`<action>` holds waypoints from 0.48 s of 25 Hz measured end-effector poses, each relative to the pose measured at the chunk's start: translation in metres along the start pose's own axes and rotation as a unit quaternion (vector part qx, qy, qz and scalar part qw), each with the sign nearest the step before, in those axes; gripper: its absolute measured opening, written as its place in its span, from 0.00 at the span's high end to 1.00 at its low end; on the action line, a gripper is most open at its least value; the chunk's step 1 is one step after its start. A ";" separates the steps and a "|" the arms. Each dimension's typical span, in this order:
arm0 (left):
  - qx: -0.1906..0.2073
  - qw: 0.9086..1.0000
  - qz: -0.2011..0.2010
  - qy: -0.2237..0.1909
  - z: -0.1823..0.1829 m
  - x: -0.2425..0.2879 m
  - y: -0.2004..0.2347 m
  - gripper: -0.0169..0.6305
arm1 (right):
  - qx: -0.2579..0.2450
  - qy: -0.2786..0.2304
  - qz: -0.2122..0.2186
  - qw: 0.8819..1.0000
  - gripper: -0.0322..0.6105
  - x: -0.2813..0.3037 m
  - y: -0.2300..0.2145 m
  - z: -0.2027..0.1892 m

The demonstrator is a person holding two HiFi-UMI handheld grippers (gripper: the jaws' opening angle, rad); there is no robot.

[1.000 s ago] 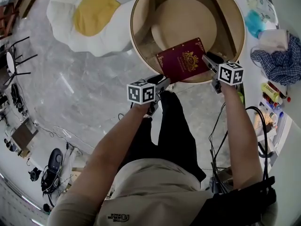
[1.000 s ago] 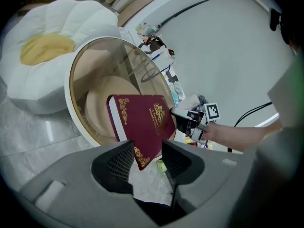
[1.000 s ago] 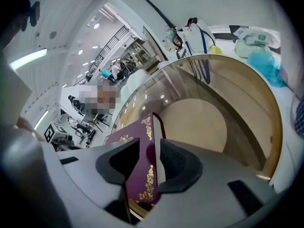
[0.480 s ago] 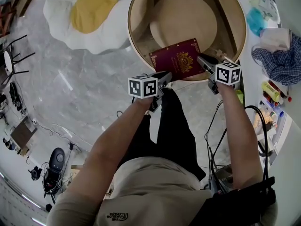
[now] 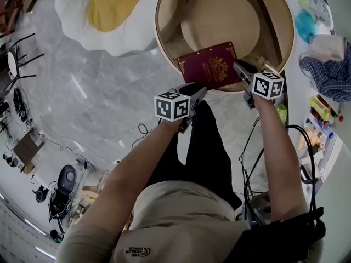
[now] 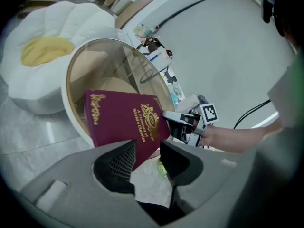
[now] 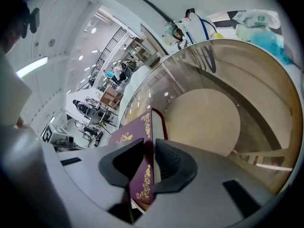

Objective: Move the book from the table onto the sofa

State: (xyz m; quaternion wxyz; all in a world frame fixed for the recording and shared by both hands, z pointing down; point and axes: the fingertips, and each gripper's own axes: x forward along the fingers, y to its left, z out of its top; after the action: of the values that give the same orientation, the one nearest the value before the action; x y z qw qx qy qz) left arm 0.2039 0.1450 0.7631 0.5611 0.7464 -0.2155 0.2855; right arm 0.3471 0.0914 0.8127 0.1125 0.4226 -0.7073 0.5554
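Book [image 5: 211,64] at worktop [image 5: 159,37] edge; carry to sofa [image 5: 109,10] not begun. Right hand-held gripper [image 5: 240,69] jaws just closed, clamping book's edge. Left hand-held gripper [image 5: 197,89] jaws just reopened, released.

The book [image 5: 211,66] lies on the round table [image 5: 269,32], at 6 o'clock of its top, over the near rim. The sofa [image 5: 109,15] stands on the floor [image 5: 98,103] at 9 o'clock from the table.
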 end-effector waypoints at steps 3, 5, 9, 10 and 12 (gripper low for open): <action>-0.021 0.999 0.040 -0.023 0.004 -0.017 0.029 0.72 | -0.004 0.003 0.001 1.000 0.82 0.000 0.000 -0.001; -0.034 0.997 0.064 -0.033 0.005 -0.024 0.047 0.71 | -0.001 0.000 0.000 1.000 0.82 0.001 0.000 0.000; -0.060 0.994 0.089 -0.033 0.001 -0.025 0.071 0.69 | 0.007 -0.007 -0.001 1.000 0.82 0.000 0.000 -0.001; -0.066 0.994 0.085 -0.030 0.000 -0.023 0.074 0.69 | 0.008 -0.007 -0.001 1.000 0.82 0.000 0.000 -0.001; -0.076 0.994 0.069 -0.026 -0.001 -0.017 0.073 0.69 | 0.008 -0.008 0.000 1.000 0.82 0.000 0.002 -0.001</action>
State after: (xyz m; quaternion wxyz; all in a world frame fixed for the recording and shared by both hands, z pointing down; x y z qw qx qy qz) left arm 0.1443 0.1257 0.8039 0.5893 0.6923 -0.3021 0.2867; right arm 0.3455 0.0922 0.8119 0.1039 0.4278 -0.7038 0.5576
